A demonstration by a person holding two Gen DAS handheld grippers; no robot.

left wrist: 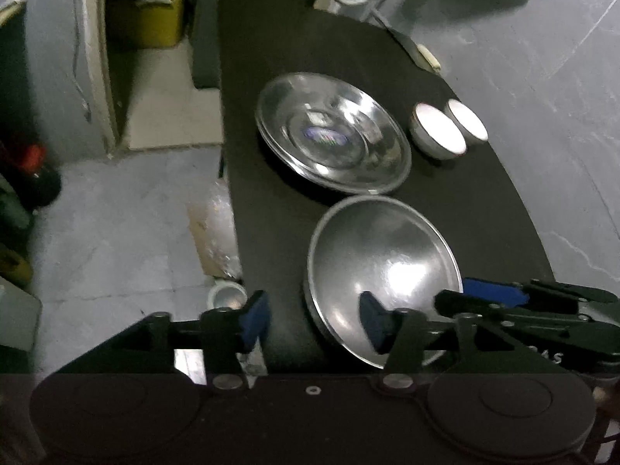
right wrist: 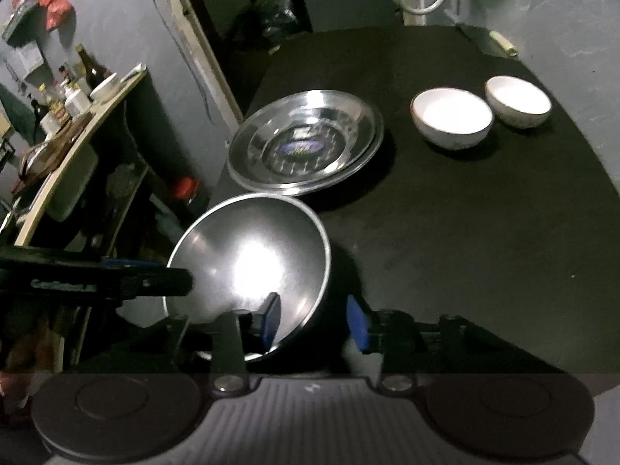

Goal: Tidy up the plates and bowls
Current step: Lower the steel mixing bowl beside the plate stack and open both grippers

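While both jaws gape, left gripper (left wrist: 314, 319) & right gripper (right wrist: 314, 323) straddle steel bowl (left wrist: 383, 271) rim.

A black table (right wrist: 445, 209) is seen filling the centre and right of the frame, with a steel bowl (right wrist: 252, 267) at lower centre-left, tilted, its near rim set between the spread blue-padded fingers of the right gripper (right wrist: 316, 323). The left gripper (right wrist: 116, 277) is seen reaching in from the left edge to the bowl's left rim; its jaw state cannot be told. Stacked steel plates (right wrist: 306, 141) are seen just above the bowl, and two white bowls (right wrist: 451, 118) (right wrist: 518, 100), side by side, at upper right.
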